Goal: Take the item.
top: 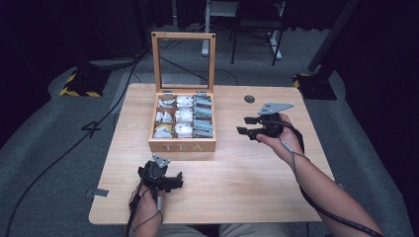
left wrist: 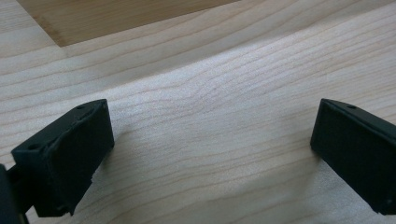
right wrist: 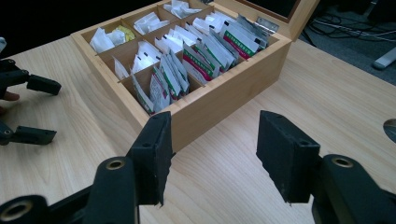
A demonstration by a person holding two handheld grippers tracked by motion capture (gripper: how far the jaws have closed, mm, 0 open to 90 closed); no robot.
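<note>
A wooden box marked TEA (top: 182, 146) stands at the table's middle back with its glass-paned lid (top: 183, 34) upright. Its compartments hold several tea bags (right wrist: 205, 46), white ones on the left and green and red ones on the right. My right gripper (top: 243, 125) hangs above the table just right of the box, jaws open toward it with nothing between them. In the right gripper view its jaws (right wrist: 215, 123) frame the box's near corner (right wrist: 224, 93). My left gripper (top: 178, 180) rests low at the front left, open over bare wood (left wrist: 212, 121), and its jaws (right wrist: 42, 109) appear far off.
A round cable hole (top: 249, 98) sits in the table behind the right gripper. The table's front edge (top: 207, 219) runs close to the left hand. Beyond the table stand a yellow-and-black striped base (top: 79, 84), floor cables and a dark chair frame (top: 257, 29).
</note>
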